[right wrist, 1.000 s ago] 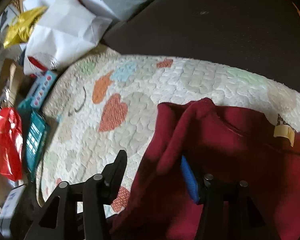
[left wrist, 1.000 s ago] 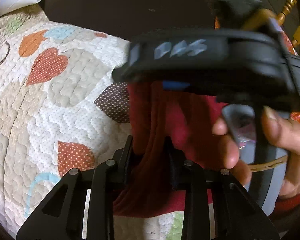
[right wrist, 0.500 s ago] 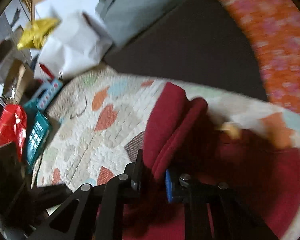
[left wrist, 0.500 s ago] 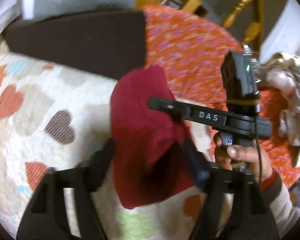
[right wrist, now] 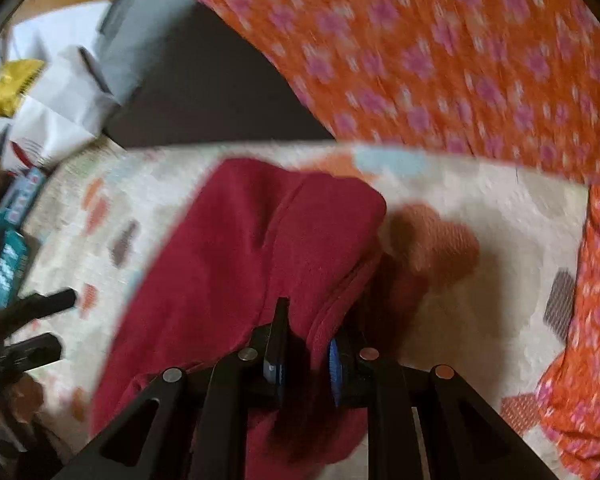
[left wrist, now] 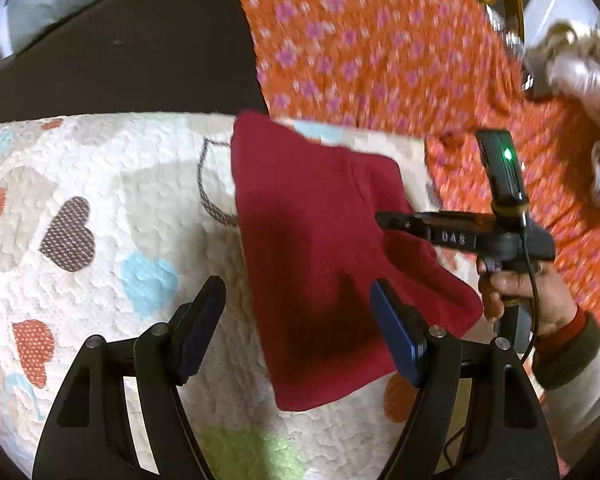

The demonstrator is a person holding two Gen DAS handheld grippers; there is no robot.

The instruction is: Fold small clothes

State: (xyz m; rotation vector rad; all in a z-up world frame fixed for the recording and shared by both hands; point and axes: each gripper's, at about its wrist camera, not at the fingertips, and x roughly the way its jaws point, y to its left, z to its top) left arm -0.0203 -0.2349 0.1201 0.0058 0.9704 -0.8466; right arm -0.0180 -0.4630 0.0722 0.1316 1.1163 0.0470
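The dark red garment (left wrist: 320, 248) lies folded at frame centre on the heart-print quilt (left wrist: 100, 184). My right gripper (right wrist: 306, 356) pinches its doubled edge; my left gripper (left wrist: 296, 320) hangs spread, empty. Mid-fold, I judge: next, lay that edge flat and release.

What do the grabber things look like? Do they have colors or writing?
Each hand-held gripper is black plastic with silver bolts and blue pads on its fingertips. The right hand-held gripper has white letters "DAS" on its side, a small green light on top and a thin black cable. The person's right hand has a red, dark and pale sleeve cuff.
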